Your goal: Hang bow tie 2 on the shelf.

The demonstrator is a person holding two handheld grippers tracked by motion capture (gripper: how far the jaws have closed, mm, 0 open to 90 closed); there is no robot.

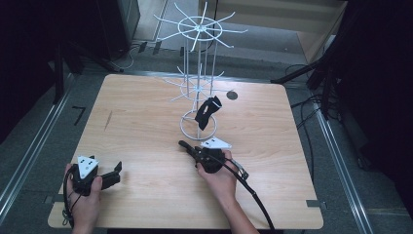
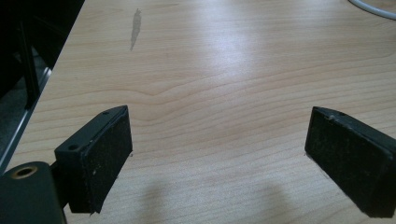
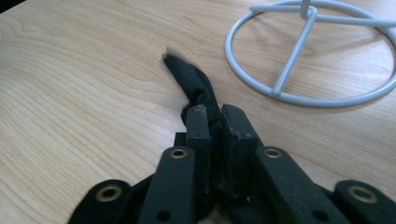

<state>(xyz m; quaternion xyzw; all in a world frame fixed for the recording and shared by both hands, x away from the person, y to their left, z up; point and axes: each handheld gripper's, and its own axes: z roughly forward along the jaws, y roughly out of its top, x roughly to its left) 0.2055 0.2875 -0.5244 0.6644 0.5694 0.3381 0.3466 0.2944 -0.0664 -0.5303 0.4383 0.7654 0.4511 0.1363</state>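
Pinching the near end of a limp black fabric strip (image 3: 189, 79) between closed jaws, the right gripper (image 1: 195, 152) sits just before the white wire rack's round base (image 1: 184, 127), strip pointing forward-left on the table, while the open-jawed left gripper (image 1: 118, 169) idles well apart

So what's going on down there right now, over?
Right gripper shut on black cloth strip, low over table. Left gripper open, empty. White wire rack just beyond, second black piece hanging on it.
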